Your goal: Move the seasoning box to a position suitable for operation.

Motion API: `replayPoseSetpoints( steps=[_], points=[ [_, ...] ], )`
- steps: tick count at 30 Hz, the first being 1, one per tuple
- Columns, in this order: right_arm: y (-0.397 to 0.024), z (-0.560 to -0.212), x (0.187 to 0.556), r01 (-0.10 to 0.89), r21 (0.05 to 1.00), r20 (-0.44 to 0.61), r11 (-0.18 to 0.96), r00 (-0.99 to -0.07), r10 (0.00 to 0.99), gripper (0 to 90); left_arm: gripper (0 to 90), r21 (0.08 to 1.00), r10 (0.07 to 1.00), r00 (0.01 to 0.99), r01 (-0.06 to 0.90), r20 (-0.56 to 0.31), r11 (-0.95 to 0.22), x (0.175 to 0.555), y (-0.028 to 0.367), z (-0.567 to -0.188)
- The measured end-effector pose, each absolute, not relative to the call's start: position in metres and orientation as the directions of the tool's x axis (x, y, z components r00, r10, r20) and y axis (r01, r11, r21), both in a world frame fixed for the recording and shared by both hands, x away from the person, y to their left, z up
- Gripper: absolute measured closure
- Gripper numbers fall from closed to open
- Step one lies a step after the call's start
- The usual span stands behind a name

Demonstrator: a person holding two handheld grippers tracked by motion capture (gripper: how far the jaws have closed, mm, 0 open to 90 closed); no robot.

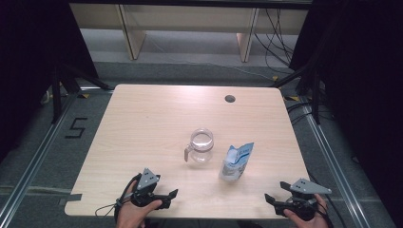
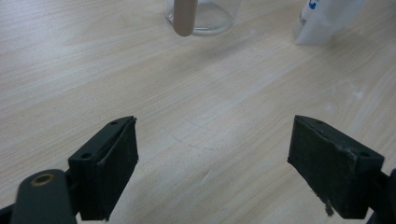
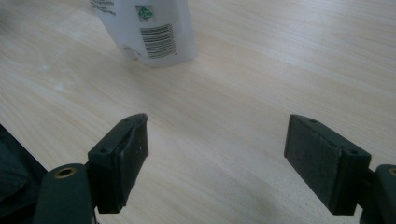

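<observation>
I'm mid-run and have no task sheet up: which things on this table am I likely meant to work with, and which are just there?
Likely the job (a guess):
- glass jug, handle towards the left claw
- white-and-blue pouch, standing beside the jug, ahead of the right claw
Both claws are open, holding nothing.

Just there:
- cable hole in the table
- floor marking "5"

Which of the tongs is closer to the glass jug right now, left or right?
Left. The left tongs sit open at the near table edge, just left of the glass jug. The right tongs, also open, are far off to its right, beyond the white pouch.
</observation>
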State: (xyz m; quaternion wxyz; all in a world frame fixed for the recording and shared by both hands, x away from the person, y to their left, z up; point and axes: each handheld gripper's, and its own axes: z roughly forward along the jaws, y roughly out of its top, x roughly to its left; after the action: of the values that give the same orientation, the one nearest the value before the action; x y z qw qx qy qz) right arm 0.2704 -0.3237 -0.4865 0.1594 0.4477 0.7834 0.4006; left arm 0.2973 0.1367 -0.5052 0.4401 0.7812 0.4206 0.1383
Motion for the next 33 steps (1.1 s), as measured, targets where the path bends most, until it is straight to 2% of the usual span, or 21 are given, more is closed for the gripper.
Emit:
replayPoseSetpoints(
  steps=[2,5,6,9,11,13,17,20,21,23,27,33],
  points=[
    [-0.326,-0.487,0.272,0.559,0.775,0.092,0.296,-0.563,0.821,22.2,15.0,0.8,0.781,0.611,0.53,-0.13,-0.282,0.299,0.138,-0.505],
    [-0.325,-0.486,0.27,0.581,0.765,0.115,0.279,-0.55,0.827,22.0,15.1,0.804,0.778,0.613,0.528,-0.139,-0.272,0.299,0.137,-0.505],
    [-0.327,-0.486,0.272,0.551,0.779,0.084,0.298,-0.563,0.822,21.6,15.0,0.811,0.782,0.606,0.526,-0.146,-0.256,0.299,0.136,-0.505],
    [-0.328,-0.486,0.272,0.549,0.779,0.081,0.302,-0.567,0.82,21.4,15.2,0.807,0.782,0.606,0.529,-0.142,-0.263,0.302,0.137,-0.504],
    [-0.326,-0.487,0.271,0.568,0.778,0.115,0.269,-0.55,0.827,21.2,15.5,0.813,0.79,0.596,0.525,-0.141,-0.251,0.304,0.136,-0.504],
    [-0.327,-0.487,0.272,0.558,0.783,0.107,0.276,-0.557,0.823,21.1,16.1,0.812,0.784,0.609,0.517,-0.125,-0.271,0.307,0.136,-0.502],
    [-0.328,-0.487,0.273,0.544,0.787,0.081,0.292,-0.56,0.825,21.1,18.9,0.825,0.786,0.604,0.507,-0.131,-0.251,0.311,0.131,-0.499],
    [-0.329,-0.487,0.273,0.539,0.791,0.087,0.289,-0.566,0.82,21.1,20.3,0.83,0.78,0.616,0.488,-0.108,-0.271,0.314,0.129,-0.495],
    [-0.327,-0.487,0.272,0.566,0.782,0.122,0.262,-0.551,0.826,21.1,21.0,0.836,0.78,0.616,0.483,-0.112,-0.262,0.316,0.127,-0.495],
    [-0.329,-0.487,0.273,0.537,0.793,0.085,0.289,-0.567,0.819,21.1,23.4,0.841,0.772,0.629,0.467,-0.097,-0.274,0.321,0.122,-0.493],
    [-0.329,-0.487,0.274,0.534,0.794,0.085,0.289,-0.569,0.818,21.1,24.9,0.841,0.756,0.652,0.44,-0.057,-0.316,0.326,0.118,-0.489],
    [-0.33,-0.487,0.274,0.533,0.798,0.092,0.282,-0.57,0.816,21.1,29.1,0.854,0.757,0.651,0.425,-0.058,-0.301,0.34,0.112,-0.486]
  ],
)
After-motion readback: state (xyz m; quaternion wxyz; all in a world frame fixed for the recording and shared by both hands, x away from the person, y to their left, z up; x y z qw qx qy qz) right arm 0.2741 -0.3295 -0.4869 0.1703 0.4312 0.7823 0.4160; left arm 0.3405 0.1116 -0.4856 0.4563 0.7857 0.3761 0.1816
